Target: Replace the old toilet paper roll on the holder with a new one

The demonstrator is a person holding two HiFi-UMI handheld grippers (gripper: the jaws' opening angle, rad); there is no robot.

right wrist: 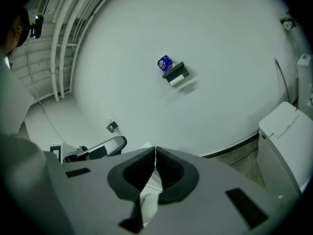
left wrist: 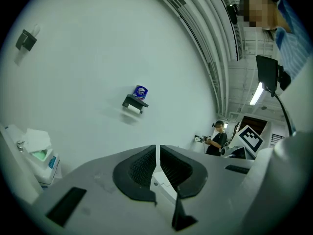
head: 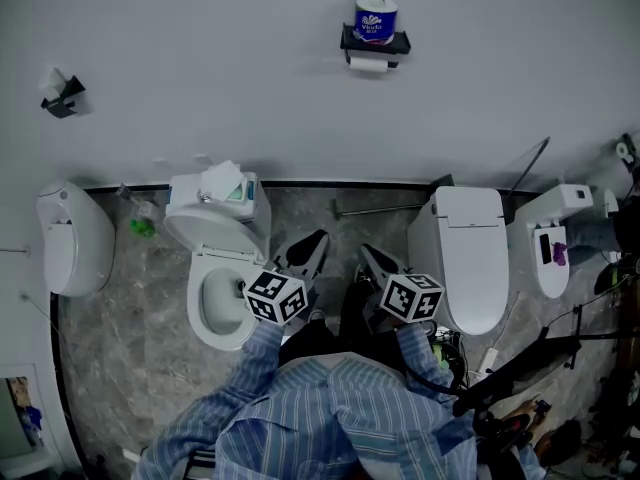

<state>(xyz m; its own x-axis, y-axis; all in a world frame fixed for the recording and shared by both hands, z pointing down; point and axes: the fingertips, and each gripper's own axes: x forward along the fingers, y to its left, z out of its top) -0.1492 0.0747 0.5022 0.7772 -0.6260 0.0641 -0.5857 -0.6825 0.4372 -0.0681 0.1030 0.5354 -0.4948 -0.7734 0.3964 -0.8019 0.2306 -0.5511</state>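
Striped sleeves fill the bottom of the head view. From them the left gripper and the right gripper poke forward side by side, each with its jaws pressed together and nothing between them. Well ahead on the white wall hangs the holder, with the white old roll slung under it and a blue-wrapped new roll standing on top. An open toilet sits to the left and a closed toilet to the right. To my eye the job has not begun and this is the approach. Next the grippers must reach the wall, then one must spread its jaws to draw the old roll off.
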